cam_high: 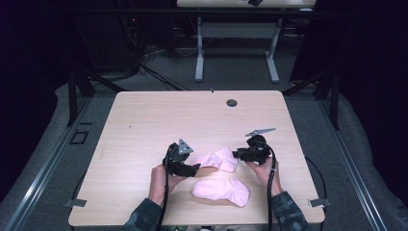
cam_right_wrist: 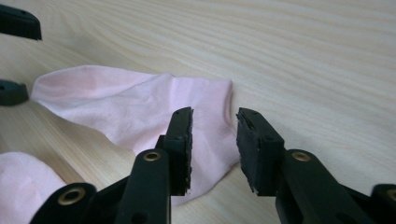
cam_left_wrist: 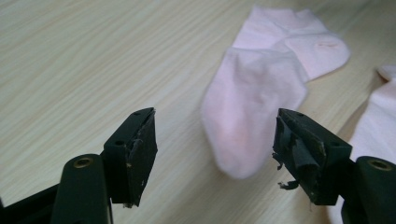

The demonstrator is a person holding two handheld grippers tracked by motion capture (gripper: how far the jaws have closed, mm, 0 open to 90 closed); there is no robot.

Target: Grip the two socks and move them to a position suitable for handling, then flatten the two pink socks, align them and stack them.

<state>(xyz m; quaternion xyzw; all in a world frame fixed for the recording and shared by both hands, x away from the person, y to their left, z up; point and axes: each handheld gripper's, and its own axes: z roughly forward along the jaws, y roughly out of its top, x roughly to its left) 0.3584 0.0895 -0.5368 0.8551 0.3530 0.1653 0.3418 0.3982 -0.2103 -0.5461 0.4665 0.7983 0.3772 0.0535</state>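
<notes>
Pale woodgrain table bears soft pink socks.

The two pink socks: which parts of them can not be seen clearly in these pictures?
- Far sock: in the high view, both ends hidden by the left hand-held gripper and right hand-held gripper.
- Its near tip: blurred in the left gripper view.
- Near sock: cut off by the edge in both gripper views.
</notes>
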